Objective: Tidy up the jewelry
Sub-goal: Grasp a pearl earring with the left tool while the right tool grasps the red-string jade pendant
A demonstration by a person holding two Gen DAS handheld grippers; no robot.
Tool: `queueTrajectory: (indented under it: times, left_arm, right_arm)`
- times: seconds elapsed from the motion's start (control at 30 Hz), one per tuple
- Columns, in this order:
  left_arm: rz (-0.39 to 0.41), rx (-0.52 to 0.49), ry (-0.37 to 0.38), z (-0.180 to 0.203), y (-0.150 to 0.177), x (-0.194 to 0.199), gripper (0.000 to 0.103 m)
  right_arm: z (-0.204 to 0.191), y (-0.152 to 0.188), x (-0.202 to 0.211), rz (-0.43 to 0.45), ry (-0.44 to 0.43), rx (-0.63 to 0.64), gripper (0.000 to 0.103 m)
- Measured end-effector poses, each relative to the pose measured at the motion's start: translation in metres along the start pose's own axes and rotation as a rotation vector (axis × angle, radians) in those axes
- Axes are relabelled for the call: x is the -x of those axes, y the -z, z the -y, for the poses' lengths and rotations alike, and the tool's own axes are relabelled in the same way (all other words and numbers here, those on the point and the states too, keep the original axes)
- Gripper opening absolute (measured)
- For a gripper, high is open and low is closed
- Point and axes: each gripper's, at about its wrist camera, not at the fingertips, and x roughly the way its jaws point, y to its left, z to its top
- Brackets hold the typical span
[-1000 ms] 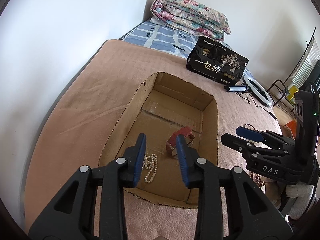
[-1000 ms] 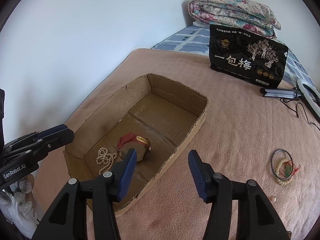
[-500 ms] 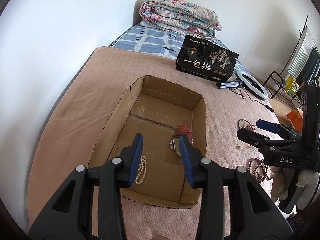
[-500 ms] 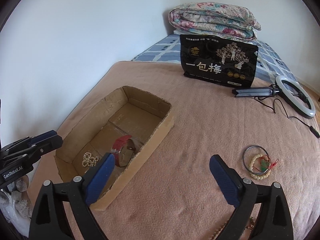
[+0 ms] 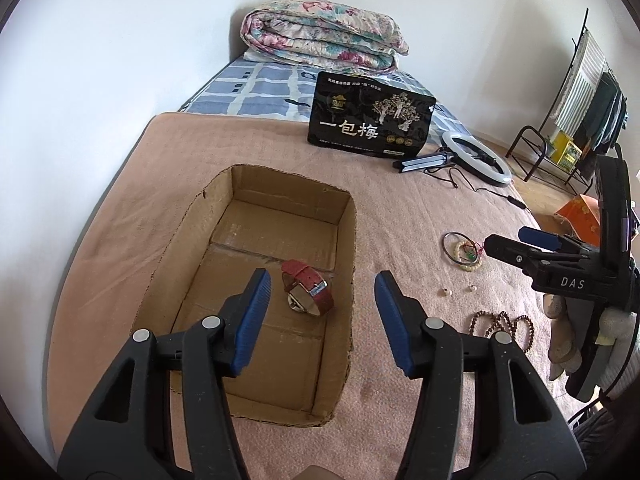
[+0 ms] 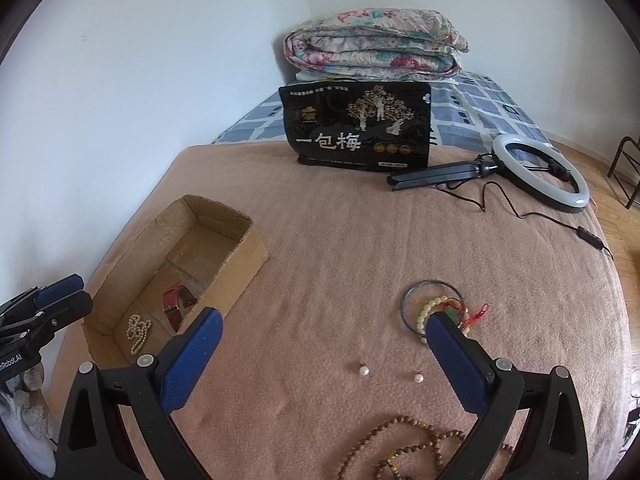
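An open cardboard box (image 5: 347,236) lies on the pink blanket, holding a red-strapped watch (image 5: 308,289) and a pearl necklace (image 6: 138,330). My left gripper (image 5: 325,316) hovers above the box's near end, jaws opening, with nothing between them. Over the blanket to the box's right, my right gripper (image 6: 322,344) stands wide open and empty. Beyond it lie a metal bangle (image 6: 412,292) with a pale bead bracelet (image 6: 430,308), two pearl earrings (image 6: 363,371), and a wooden bead strand (image 6: 404,440) by its base. In the left wrist view the necklace is hidden.
A black snack bag (image 6: 356,128) stands at the back, with a ring light (image 6: 540,174), its folded tripod and trailing cable beside it. A folded floral quilt (image 6: 372,46) lies behind. The white wall runs along the left; a drying rack (image 5: 580,92) stands off the bed's right.
The left gripper drew back from the box floor and its jaws spread wider. The right gripper swung right, away from the box, to above the loose jewelry, and opened wide.
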Motion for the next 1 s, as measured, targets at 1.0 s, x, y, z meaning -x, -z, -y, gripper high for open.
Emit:
queueTrajectory:
  times: [1.0]
  left_arm:
    - [-0.125, -0.201, 0.166, 0.136, 0.007, -0.078, 0.055]
  right_arm:
    - [0.176, 0.014, -0.018, -0.082, 0.070, -0.294, 0.078]
